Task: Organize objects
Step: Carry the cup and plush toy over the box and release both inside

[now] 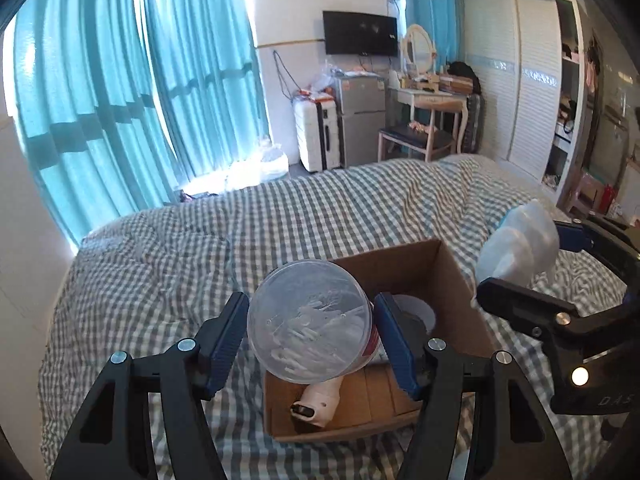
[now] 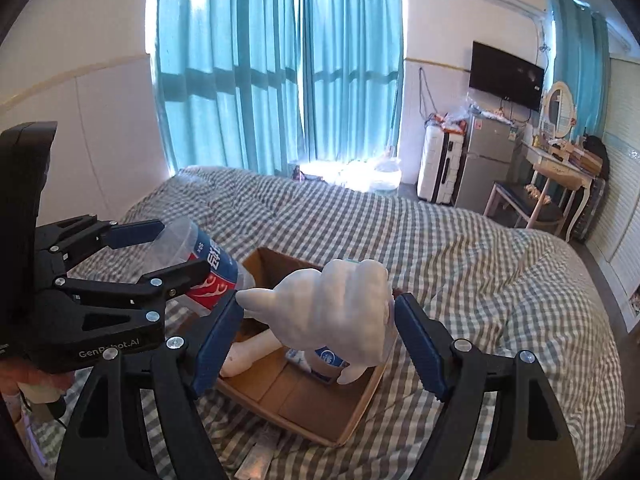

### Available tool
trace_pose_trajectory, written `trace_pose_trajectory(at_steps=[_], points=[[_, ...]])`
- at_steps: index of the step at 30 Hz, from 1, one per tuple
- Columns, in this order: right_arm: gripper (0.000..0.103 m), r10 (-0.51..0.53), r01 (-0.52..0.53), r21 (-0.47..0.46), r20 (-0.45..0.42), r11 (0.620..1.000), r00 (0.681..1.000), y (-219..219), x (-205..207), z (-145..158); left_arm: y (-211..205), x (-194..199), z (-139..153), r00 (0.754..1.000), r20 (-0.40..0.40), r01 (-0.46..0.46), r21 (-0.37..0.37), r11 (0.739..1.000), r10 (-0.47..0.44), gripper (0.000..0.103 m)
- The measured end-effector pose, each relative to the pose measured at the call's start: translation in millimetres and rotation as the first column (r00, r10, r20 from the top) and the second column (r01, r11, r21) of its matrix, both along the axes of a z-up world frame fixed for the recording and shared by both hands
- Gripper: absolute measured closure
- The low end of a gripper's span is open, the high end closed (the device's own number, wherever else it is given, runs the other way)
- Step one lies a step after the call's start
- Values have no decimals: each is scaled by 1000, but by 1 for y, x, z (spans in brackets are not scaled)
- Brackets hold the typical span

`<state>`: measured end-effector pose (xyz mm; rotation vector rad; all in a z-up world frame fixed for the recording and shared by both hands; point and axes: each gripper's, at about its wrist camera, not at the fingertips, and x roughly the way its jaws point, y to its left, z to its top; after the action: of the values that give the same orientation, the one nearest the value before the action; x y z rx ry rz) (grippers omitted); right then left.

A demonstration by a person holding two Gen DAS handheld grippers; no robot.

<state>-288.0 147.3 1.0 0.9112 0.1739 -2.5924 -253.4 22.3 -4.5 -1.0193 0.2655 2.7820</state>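
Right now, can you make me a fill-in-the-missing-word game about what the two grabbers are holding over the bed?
1. The left gripper holds a clear plastic ____.
2. The right gripper holds a white shell-shaped toy above the ____ box.
3. The cardboard box sits on a bed with a ____ cover.
4. Inside the box lies a white ____ dryer.

Missing words: bottle; cardboard; checked; hair

cardboard box (image 2: 362,408) mouth partly free; hair dryer (image 1: 320,400) and packet (image 2: 330,358) crowd its floor.
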Motion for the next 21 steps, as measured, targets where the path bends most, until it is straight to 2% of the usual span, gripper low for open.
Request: trace_pose_trajectory(at_steps=[5, 9, 11, 15, 21], points=[[25, 47, -50, 25, 87, 998, 995, 3, -41, -38, 3, -24, -42, 997, 68, 22, -17, 1000, -21, 37], [25, 60, -66, 39, 130, 997, 990, 7, -60, -71, 0, -37, -60, 996, 92, 18, 22, 1000, -20, 37], [25, 72, -78, 36, 136, 996, 988, 6, -61, -85, -1, -35, -64, 997, 82, -2, 28, 1000, -1, 37], [25, 99, -109, 67, 132, 992, 986, 4, -55, -109, 2, -16, -76, 999, 22, -38, -6, 999, 38, 37], [25, 132, -141, 69, 119, 988, 984, 2, -41, -117, -4, -18, -74, 999, 25, -40, 12, 999, 40, 37]])
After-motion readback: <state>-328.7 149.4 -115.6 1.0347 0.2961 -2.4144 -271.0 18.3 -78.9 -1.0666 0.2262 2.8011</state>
